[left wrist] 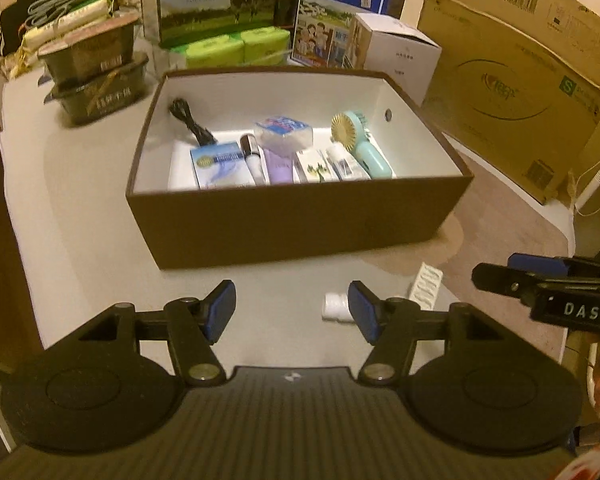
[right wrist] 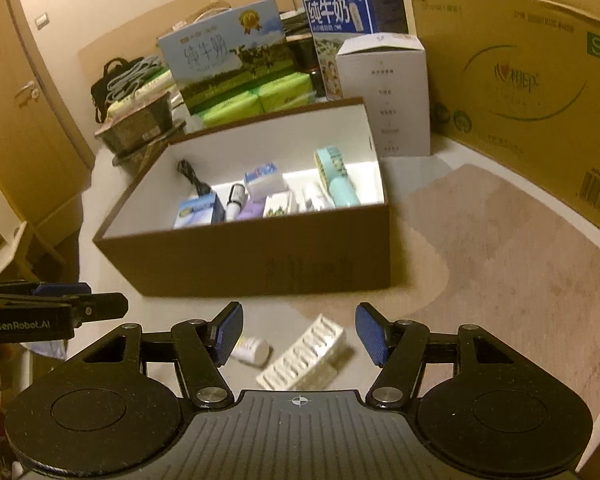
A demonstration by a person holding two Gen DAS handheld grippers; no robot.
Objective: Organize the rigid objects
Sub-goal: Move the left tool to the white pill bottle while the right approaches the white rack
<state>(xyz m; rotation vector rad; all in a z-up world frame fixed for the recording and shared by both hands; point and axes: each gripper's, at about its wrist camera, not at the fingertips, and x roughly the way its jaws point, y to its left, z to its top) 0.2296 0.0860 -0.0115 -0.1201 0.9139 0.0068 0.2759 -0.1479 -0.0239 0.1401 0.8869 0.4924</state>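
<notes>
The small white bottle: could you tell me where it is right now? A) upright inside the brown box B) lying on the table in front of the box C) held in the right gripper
B: the small white bottle lies on its side on the table, outside the brown box, beside the white ribbed tray.

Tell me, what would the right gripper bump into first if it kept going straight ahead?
Probably the white ridged tray lying right between the open jaws of the right gripper. Past it stands the brown box. Depth is hard to judge here.
</notes>
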